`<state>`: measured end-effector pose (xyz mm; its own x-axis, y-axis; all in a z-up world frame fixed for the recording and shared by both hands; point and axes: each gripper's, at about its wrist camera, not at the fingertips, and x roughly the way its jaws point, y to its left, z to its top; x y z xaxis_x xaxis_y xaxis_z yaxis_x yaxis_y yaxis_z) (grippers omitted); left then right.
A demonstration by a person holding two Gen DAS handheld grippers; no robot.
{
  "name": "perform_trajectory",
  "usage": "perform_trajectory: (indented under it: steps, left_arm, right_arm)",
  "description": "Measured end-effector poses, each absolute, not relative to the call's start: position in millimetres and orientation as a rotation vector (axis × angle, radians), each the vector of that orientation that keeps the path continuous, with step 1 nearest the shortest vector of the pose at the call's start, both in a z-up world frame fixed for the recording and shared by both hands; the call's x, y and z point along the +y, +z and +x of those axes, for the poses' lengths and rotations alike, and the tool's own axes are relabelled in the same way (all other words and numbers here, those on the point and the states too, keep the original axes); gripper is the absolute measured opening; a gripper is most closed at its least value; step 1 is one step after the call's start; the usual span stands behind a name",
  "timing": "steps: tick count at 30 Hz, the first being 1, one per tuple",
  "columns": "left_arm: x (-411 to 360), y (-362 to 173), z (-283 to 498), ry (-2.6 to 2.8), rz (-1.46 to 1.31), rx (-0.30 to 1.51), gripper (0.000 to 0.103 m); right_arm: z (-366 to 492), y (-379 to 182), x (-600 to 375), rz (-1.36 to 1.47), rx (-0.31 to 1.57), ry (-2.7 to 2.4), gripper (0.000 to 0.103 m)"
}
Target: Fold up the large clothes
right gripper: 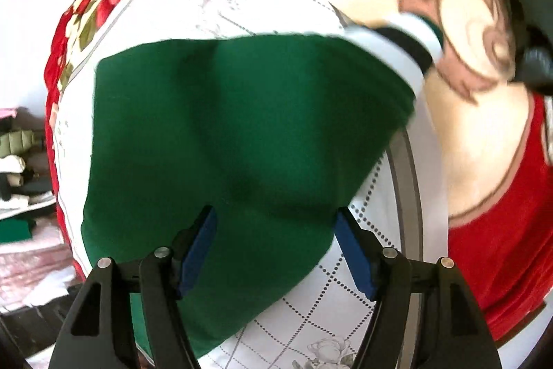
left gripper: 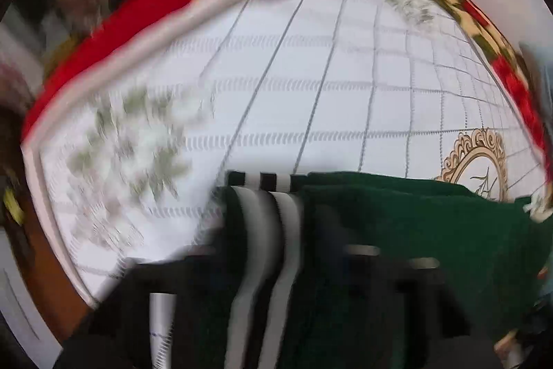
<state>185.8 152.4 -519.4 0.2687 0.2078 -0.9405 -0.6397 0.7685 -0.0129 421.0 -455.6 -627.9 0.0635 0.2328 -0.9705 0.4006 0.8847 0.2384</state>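
Lying on white checked cloth (right gripper: 345,306): green garment (right gripper: 242,127); right gripper (right gripper: 276,251) spread above.

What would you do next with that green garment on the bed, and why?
Probably draw the left hand-held gripper, shut on the striped edge of the green garment, across to fold it over. The right hand-held gripper is open above the cloth and grips nothing, so it could pin the fold.

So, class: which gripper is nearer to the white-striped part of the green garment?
Left. The left gripper sits right at the white stripes of the green garment; the right gripper hovers open over the plain green end, stripes far off.
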Motion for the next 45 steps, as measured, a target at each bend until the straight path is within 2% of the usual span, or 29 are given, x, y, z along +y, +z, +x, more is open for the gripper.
perform_trajectory:
  steps: [4, 8, 12, 17, 20, 21, 23, 25, 27, 30, 32, 34, 35, 38, 42, 45]
  left_arm:
    - [148, -464, 189, 0.565, -0.45, 1.038, 0.007]
    - [154, -446, 206, 0.551, -0.451, 0.994, 0.007]
    - [175, -475, 232, 0.551, -0.481, 1.03, 0.007]
    - [199, -539, 266, 0.581, -0.511, 1.143, 0.008]
    - [206, -555, 274, 0.576, -0.514, 1.171, 0.01]
    - [208, -557, 277, 0.573, -0.513, 1.179, 0.011]
    - [210, -555, 277, 0.57, -0.515, 1.184, 0.013]
    - [209, -551, 277, 0.565, -0.504, 1.191, 0.015]
    - [210, -545, 276, 0.552, -0.497, 1.191, 0.015]
    - [207, -527, 270, 0.585, -0.467, 1.171, 0.018]
    - [204, -507, 260, 0.586, -0.484, 1.118, 0.034]
    - [198, -490, 249, 0.59, -0.496, 1.07, 0.095]
    - [193, -483, 244, 0.59, -0.492, 1.047, 0.099]
    - [171, -467, 232, 0.589, -0.469, 1.01, 0.099]
    - [133, -476, 241, 0.565, -0.461, 1.04, 0.099]
    - [99, -510, 254, 0.503, -0.436, 1.147, 0.099]
  right_arm:
    - [448, -609, -408, 0.426, 1.479, -0.098, 0.071]
    - [466, -591, -376, 0.346, 1.437, -0.013, 0.071]
    - [488, -598, -353, 0.323, 1.457, 0.035, 0.071]
    - [512, -618, -335, 0.337, 1.485, 0.111, 0.071]
    - [535, -637, -303, 0.285, 1.518, 0.244, 0.071]
    - [541, -644, -298, 0.259, 1.519, 0.239, 0.07]
    - [555, -659, -293, 0.181, 1.51, 0.186, 0.048]
    - [573, -679, -300, 0.137, 1.495, 0.093, 0.046]
    - [588, -698, -311, 0.221, 1.543, 0.061, 0.047]
    - [596, -684, -309, 0.231, 1.577, 0.039, 0.046]
    - [589, -659, -305, 0.241, 1.551, 0.073, 0.049]
    - [580, -637, -291, 0.265, 1.529, 0.177, 0.049]
    - [574, -630, -283, 0.26, 1.523, 0.215, 0.049]
    - [552, -623, -235, 0.215, 1.554, 0.401, 0.049]
    - [544, -673, -186, 0.091, 1.638, 0.389, 0.049]
    - [556, -699, -164, 0.059, 1.641, 0.292, 0.05]
